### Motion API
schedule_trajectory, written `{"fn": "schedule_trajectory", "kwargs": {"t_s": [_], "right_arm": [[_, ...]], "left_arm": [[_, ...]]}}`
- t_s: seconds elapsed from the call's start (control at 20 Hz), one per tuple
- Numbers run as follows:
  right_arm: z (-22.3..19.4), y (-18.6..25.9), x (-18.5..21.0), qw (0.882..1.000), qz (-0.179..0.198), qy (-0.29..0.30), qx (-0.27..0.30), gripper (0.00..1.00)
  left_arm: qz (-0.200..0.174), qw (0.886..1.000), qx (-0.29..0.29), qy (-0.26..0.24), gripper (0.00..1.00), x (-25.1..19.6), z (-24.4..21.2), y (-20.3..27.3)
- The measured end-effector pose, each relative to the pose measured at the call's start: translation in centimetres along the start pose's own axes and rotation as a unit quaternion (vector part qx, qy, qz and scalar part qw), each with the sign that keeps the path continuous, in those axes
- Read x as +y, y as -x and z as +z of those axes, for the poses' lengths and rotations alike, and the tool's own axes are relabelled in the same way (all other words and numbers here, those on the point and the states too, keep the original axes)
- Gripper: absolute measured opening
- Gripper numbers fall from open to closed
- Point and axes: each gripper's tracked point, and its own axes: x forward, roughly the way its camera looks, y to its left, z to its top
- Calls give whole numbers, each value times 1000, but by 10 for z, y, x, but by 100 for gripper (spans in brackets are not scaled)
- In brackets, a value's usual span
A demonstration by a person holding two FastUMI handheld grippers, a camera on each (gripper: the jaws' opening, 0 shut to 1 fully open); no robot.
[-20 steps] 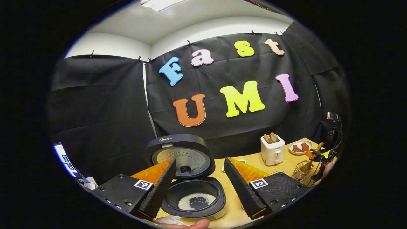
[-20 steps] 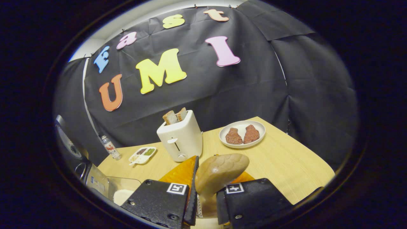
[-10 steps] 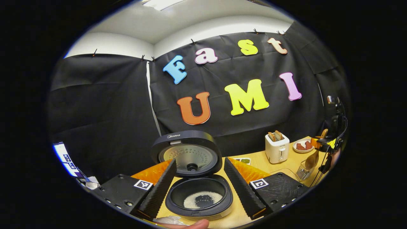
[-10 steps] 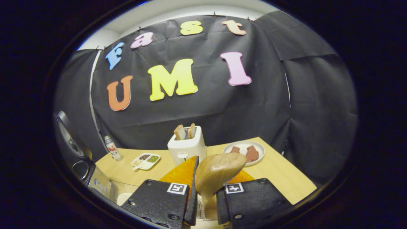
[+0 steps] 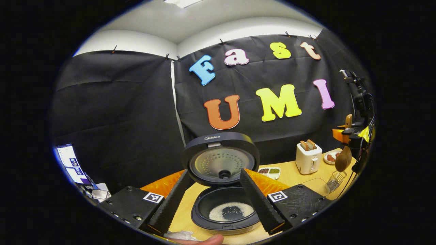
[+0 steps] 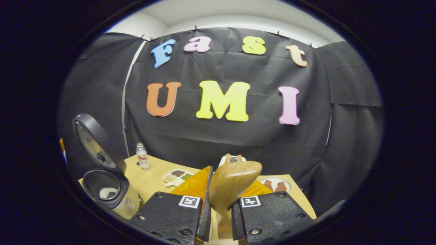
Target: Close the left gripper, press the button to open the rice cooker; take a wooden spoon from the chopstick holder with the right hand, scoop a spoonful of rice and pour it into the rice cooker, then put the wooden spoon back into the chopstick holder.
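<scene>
The right gripper point(image 6: 219, 217), fingers clamping the wooden spoon point(image 6: 231, 185), is rising clear of the chopstick holder point(image 5: 335, 178). Scooping comes next, while the left gripper point(image 5: 214, 200) is idling wide apart near the open rice cooker point(image 5: 224, 204)

the rice cooker point(image 5: 223, 190) is dark, almost black, its raised lid lined in silvery grey dotted with small holes, white rice lying in its black pot. the wooden spoon point(image 6: 231, 183) is pale tan. the surface point(image 5: 289, 173) is light wood grain. the toaster point(image 5: 308, 158) is cream white. the plate point(image 6: 277, 182) is white with reddish-brown pieces.
</scene>
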Motion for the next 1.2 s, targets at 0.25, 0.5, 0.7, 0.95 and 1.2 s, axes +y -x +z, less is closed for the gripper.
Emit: {"fn": "schedule_trajectory", "kwargs": {"t_s": [0.25,0.5,0.7,0.95,1.2], "right_arm": [[-50,-12,47,1000,7,9,26,30],[-114,-28,66,995,-3,77,57,30],[-153,-30,73,989,-3,125,79,30],[-169,-32,90,988,14,126,92,30],[-187,-22,110,990,48,24,127,30]], "left_arm": [[11,1000,5,-5,95,16,-12,2],[18,1000,14,-10,96,25,-26,8],[24,999,18,-13,96,30,-30,7],[26,999,18,-19,96,32,-32,7],[25,999,19,-15,96,32,-32,7]]}}
